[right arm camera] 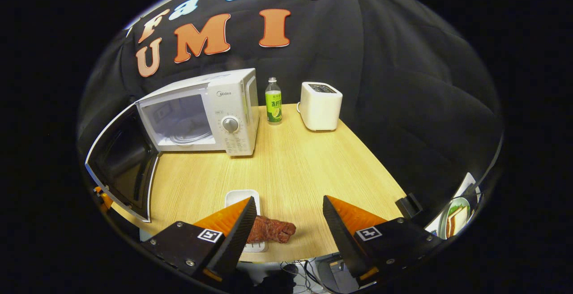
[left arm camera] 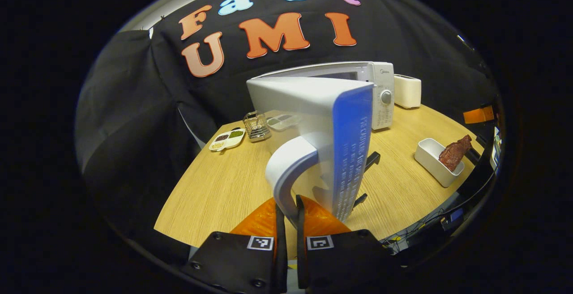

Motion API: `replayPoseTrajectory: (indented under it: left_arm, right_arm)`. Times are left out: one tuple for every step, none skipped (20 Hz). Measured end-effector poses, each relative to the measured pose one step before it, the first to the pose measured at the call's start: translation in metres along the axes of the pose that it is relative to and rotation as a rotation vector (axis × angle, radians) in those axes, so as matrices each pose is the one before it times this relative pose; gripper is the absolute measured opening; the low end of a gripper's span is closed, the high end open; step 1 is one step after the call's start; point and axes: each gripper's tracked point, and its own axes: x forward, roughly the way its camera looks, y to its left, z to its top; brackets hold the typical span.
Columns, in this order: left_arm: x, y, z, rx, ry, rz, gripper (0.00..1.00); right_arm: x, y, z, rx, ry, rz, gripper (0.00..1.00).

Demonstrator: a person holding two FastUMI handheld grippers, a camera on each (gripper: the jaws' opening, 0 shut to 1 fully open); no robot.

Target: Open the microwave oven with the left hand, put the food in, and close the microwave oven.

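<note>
In the left gripper view the open microwave door [left arm camera: 313,119] hides most of the microwave [left arm camera: 380,92] at twelve o'clock. Print on the door's blue edge is too blurred to tell. In the right gripper view a finger [right arm camera: 233,227] covers part of the meat [right arm camera: 271,230] at six o'clock.
</note>
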Motion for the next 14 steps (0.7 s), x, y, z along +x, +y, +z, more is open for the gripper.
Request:
replayPoseTrajectory:
  left_arm:
    - [-0.00086,0.0062,-0.0014,-0.00427,-0.00228,-0.01542,0.13]
    - [-0.00089,0.00604,-0.00114,0.00354,0.00188,-0.01096,0.13]
    - [0.00054,0.00213,-0.00212,-0.00011,0.00385,-0.02671,0.07]
    - [-0.00138,0.00475,-0.00177,0.00049,0.00263,-0.02322,0.16]
    - [-0.00077,0.00787,-0.00219,0.00378,0.00444,-0.00817,0.15]
    - [-0.00103,0.00487,-0.00167,-0.00258,0.00688,-0.0255,0.17]
    - [-0.00097,0.00706,-0.0029,0.00152,0.0144,-0.01239,0.22]
    - [-0.0004,0.00843,-0.00178,-0.00575,0.00684,-0.00842,0.26]
    - [-0.00163,0.00819,-0.00086,-0.01298,0.00681,-0.00362,0.31]
    - [-0.00047,0.00798,-0.00224,-0.01262,0.00766,0.00225,0.4]
    - [-0.00163,0.00717,-0.00051,-0.01671,0.00118,-0.00023,0.51]
    - [-0.00176,0.00631,-0.00228,-0.01248,0.00587,0.00448,0.53]
    - [-0.00193,0.00755,-0.00128,-0.01407,0.00219,0.00562,0.56]
    - [-0.00224,0.00347,-0.00217,-0.01668,0.00776,-0.00217,0.59]
  right_arm:
    - [-0.00132,0.00182,-0.00231,0.00966,0.00632,-0.01164,0.93]
    - [0.00011,0.00072,-0.0044,0.01107,0.01089,-0.01179,0.93]
    - [0.00054,0.00017,-0.00427,0.01353,0.01521,-0.00925,0.93]
    - [-0.00043,0.00126,-0.0043,0.01732,0.01676,-0.0054,0.93]
    - [0.0012,0.00064,-0.00472,0.0229,0.01584,-0.00472,0.93]
    - [0.00125,0.00092,-0.00505,0.02209,0.01829,-0.00249,0.93]
    - [0.00175,0.00071,-0.00322,0.01606,0.01236,-0.0017,0.93]
    - [0.0017,0.00017,-0.00267,0.01012,0.00904,-0.00197,0.93]
    - [0.00262,0.00044,-0.00142,0.00944,0.00663,-0.00119,0.93]
    - [0.00134,0.00098,-0.00232,0.01472,0.01063,0.00103,0.93]
    - [0.0015,0.00172,-0.00143,0.01786,0.00879,0.00435,0.93]
    - [0.00216,0.00212,-0.00076,0.01681,0.00685,0.00535,0.93]
    - [0.00246,0.0015,-0.00113,0.0133,0.00827,0.00396,0.93]
    - [0.00224,0.00041,-0.00285,0.0084,0.00893,0.00084,0.93]
